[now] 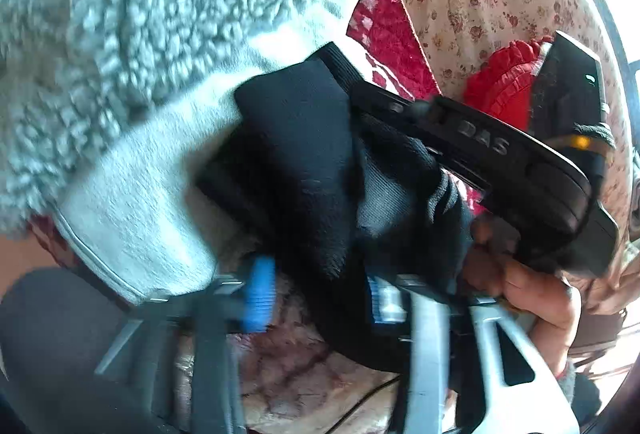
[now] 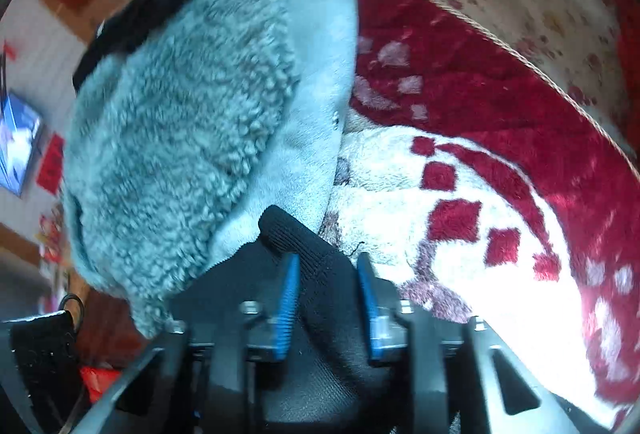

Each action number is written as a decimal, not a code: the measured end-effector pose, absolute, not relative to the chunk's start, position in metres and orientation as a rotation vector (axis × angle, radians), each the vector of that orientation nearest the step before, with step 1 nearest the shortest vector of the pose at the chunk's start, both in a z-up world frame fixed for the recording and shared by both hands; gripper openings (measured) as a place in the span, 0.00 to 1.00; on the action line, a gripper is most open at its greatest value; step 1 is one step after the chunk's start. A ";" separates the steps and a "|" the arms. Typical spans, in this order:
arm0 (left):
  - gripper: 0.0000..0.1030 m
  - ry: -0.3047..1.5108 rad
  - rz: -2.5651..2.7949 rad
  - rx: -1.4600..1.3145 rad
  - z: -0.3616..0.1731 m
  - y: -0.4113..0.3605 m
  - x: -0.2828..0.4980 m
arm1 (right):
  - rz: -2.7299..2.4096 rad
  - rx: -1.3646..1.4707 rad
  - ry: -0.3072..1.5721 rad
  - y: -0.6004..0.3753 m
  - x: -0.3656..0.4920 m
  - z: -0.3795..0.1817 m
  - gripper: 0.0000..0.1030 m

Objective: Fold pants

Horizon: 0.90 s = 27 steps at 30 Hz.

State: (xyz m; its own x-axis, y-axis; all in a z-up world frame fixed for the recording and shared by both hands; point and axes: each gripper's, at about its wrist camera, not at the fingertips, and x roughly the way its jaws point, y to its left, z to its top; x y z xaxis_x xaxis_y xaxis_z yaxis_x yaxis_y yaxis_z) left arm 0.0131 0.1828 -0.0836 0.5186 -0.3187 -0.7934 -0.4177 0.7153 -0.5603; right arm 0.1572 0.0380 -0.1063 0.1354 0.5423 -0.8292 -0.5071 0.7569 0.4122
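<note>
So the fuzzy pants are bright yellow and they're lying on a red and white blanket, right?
Not quite. The fuzzy pants are pale grey-blue with a black cuff, not yellow. The right wrist view shows it best. They do lie on the red and white blanket.

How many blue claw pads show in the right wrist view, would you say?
2: left blue ribbed pad and right blue ribbed pad, flanking the black knit cuff.

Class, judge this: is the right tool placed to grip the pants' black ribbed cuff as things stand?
Probably yes: the black ribbed cuff already lies between the right tool's blue pads, with nothing in the way. Whether the pads press on it yet is unclear.
</note>
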 end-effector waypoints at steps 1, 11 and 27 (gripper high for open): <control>0.20 1.039 0.053 -0.813 -0.079 0.182 0.013 | 0.759 0.037 1.203 0.035 0.155 -0.102 0.15; 0.16 0.896 -0.031 -0.598 -0.013 0.135 -0.005 | 0.734 0.047 1.052 -0.001 0.129 -0.029 0.11; 0.15 1.020 -0.303 -0.296 -0.030 -0.015 -0.010 | 0.326 0.299 0.960 -0.195 0.055 0.006 0.35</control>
